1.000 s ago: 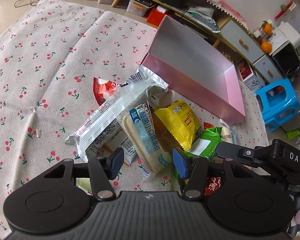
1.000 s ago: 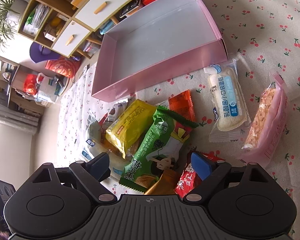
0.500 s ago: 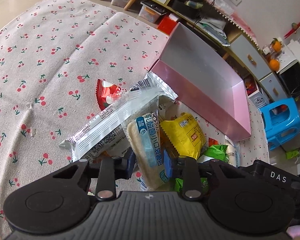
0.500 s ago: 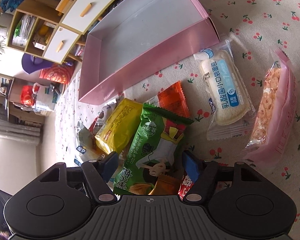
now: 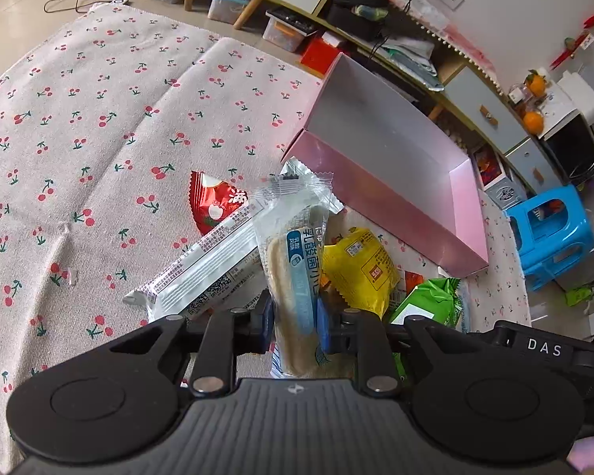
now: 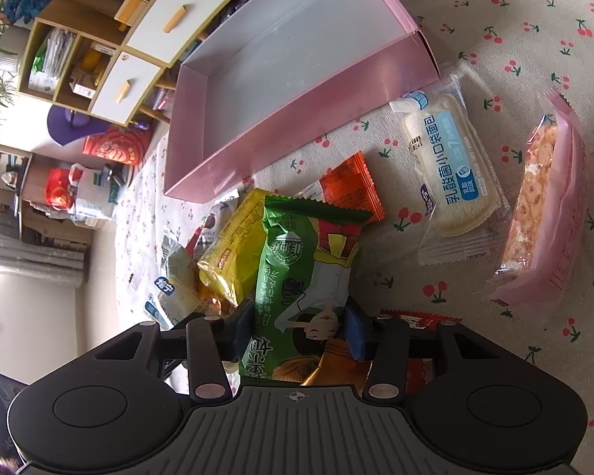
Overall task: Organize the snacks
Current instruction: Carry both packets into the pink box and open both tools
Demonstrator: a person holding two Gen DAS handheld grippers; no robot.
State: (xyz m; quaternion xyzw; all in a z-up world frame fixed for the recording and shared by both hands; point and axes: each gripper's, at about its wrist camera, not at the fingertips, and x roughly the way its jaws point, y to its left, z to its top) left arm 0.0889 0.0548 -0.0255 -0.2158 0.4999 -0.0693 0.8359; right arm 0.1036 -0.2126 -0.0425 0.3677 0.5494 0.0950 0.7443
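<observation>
Both your grippers just closed: left gripper (image 5: 293, 316) clamps the clear-wrapped cream bread pack (image 5: 295, 277), right gripper (image 6: 299, 326) squeezes the green foil snack bag (image 6: 303, 273). Grasps done; lift toward the empty pink cardboard box (image 6: 297, 111).

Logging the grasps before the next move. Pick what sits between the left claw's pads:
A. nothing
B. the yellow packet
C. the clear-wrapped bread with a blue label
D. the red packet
C: in the left wrist view the left claw has closed on the bread, both blue pads pressing its clear wrapper, while the yellow packet and red packet lie apart on the cloth.
</observation>
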